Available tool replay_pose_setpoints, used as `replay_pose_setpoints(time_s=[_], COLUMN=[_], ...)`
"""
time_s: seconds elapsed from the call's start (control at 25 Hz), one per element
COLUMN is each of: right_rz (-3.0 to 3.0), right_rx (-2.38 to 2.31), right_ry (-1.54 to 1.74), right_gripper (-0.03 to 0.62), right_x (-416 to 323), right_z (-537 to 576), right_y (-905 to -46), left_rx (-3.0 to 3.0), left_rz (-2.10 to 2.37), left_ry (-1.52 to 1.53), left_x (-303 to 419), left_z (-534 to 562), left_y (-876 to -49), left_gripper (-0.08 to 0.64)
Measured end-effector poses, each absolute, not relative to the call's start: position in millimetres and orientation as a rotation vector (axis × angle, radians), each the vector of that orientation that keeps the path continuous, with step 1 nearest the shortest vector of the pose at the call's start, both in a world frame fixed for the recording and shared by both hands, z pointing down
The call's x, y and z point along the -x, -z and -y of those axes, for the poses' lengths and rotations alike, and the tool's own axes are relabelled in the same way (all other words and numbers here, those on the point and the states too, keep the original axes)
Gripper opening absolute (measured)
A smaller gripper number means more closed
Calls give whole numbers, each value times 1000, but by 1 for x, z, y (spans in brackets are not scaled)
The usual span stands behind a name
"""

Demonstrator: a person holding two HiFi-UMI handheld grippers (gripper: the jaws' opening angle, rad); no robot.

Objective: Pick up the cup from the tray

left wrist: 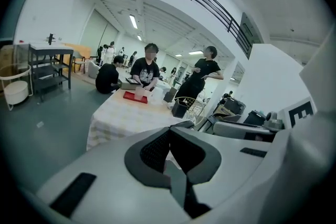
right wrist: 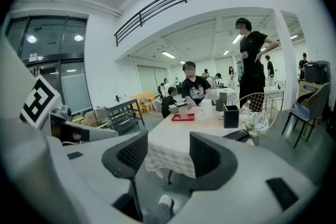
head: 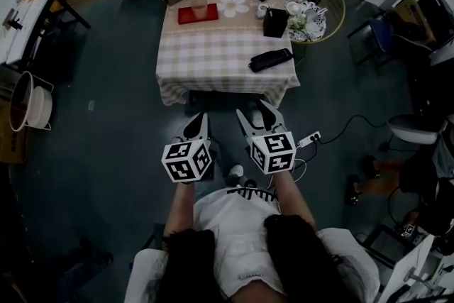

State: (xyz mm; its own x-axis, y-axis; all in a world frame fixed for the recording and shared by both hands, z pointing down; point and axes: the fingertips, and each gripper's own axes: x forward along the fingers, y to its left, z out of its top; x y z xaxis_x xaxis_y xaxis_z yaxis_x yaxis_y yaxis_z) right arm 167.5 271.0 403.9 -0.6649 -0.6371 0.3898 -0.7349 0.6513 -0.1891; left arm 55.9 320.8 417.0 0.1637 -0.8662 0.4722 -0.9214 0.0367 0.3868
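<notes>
Cup place: the cup [head: 199, 8] stands on the red tray [head: 186, 16]. The tray is at the far left corner of the surface [head: 213, 53], close to the people sitting behind it.
Cup way: it stands straight with its mouth up, so its long line runs up and down. It is too small here to see more.
Why there: the tray keeps the cup by itself with open cloth in front of it. I think a claw can come at it from the near side.
Left claw: the left claw [head: 198, 123] is pinched together with nothing in it. Its own view shows the two pads meeting at the tips.
Right claw: the right claw [head: 255, 113] is wide, with only air between its pads. Past them the surface and tray show far off.
Why held so: both claws sit low by the person's body. They are side by side, point at the surface and are well apart from the cup. It looks like the reach is not begun.
Best guess: the wide right claw looks ready to go round the cup's side.
</notes>
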Motion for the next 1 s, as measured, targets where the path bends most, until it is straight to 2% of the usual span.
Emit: replay_pose_setpoints(time_s=[0.24, 0.52, 1.0], right_rz=[2652, 2670, 2611], right_rx=[-1094, -1080, -1175], right_ry=[-439, -434, -423], right_gripper=[302, 360, 365], right_x=[-135, -74, 6], right_z=[-212, -133, -34], right_y=[-393, -394, -392], left_rx=[-1844, -1818, -1882], left_rz=[1713, 1736, 1665], left_ry=[-120, -61, -105], left_x=[-27, 49, 124], left_z=[-260, -166, -63], left_y=[-424, -420, -411], left_gripper=[6, 6, 6])
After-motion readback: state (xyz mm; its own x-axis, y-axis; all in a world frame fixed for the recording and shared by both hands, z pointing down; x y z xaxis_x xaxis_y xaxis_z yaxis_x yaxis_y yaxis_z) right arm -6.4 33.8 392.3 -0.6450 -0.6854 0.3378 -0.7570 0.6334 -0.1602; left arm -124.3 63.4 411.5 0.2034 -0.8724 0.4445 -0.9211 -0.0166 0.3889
